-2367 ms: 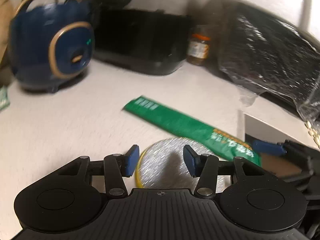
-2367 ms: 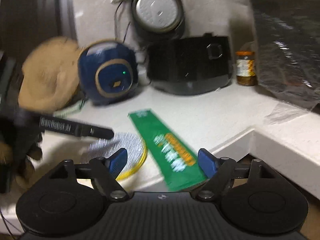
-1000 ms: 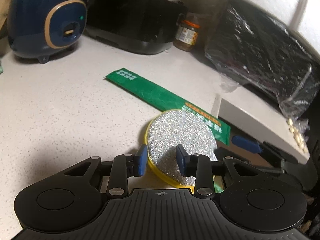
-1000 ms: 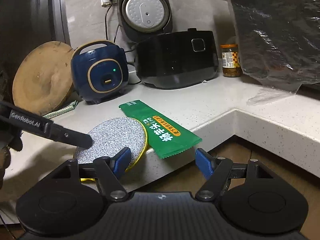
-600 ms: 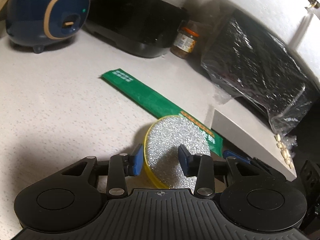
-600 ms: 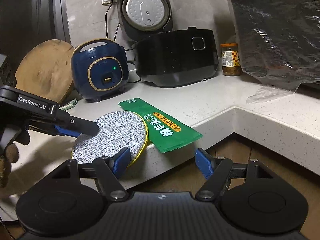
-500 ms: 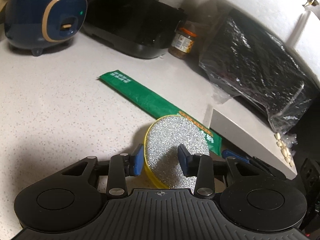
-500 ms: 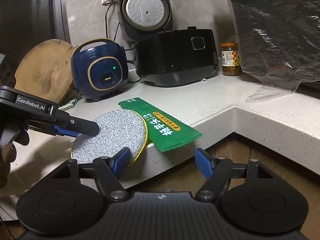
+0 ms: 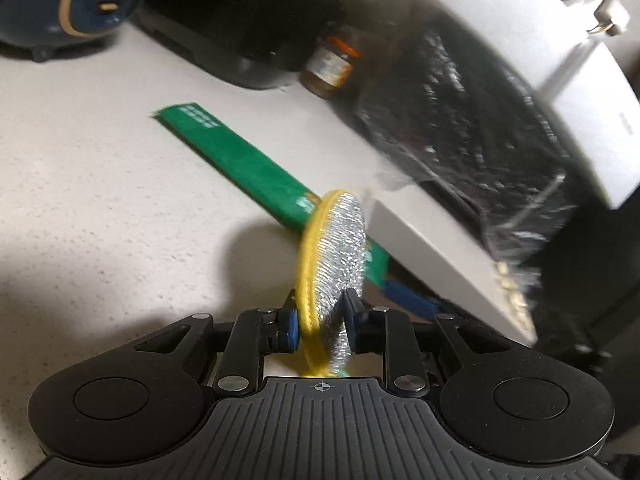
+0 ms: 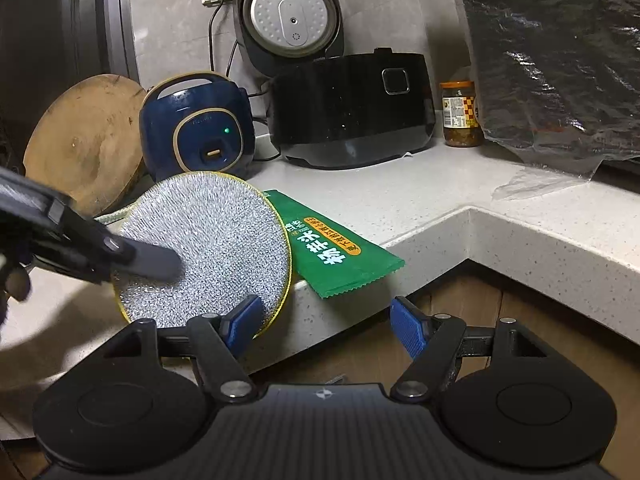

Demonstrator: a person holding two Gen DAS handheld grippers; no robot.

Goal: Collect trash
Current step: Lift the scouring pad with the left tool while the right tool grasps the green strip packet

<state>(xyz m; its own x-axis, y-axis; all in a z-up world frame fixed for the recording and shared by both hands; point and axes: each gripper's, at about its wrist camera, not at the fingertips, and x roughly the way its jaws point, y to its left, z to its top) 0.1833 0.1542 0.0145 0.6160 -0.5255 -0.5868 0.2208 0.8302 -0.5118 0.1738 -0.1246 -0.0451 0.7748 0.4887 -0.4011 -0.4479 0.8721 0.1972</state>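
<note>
Left wrist view first: your left tongs (image 9: 320, 326) are clamped on the round silver scouring pad with the yellow rim (image 9: 334, 264), one blue pad pressed to each face. The disc stands on edge, raised off the speckled white tabletop (image 9: 100, 200), its shadow falling on the stone just beside it. Behind it the long green snack wrapper (image 9: 240, 164) lies flat and diagonal, its far end pointing toward the black rice cooker (image 9: 240, 28) and its near end hidden behind the disc. A small glass jar with an orange lid (image 9: 330, 66) stands next to the cooker, with the dark blue round cooker (image 9: 76, 0) off to the left. A black bundle wrapped in clear plastic film (image 9: 472, 136) sits on the right (this whole view is a bit blurred). A blue fingertip (image 9: 408, 298) of the other tool pokes in below the tabletop edge.

Now the right wrist view: your right tongs (image 10: 326, 324) are spread wide apart with nothing between them, hovering below the tabletop edge (image 10: 520, 240). The scouring pad (image 10: 216, 248) faces you here, tilted up, gripped by the left tongs (image 10: 156, 260) coming in from the left. The green wrapper (image 10: 336, 252) lies just right of the pad, its zigzag end overhanging the tabletop edge. A round wooden board (image 10: 86, 136) leans at the far left.
</note>
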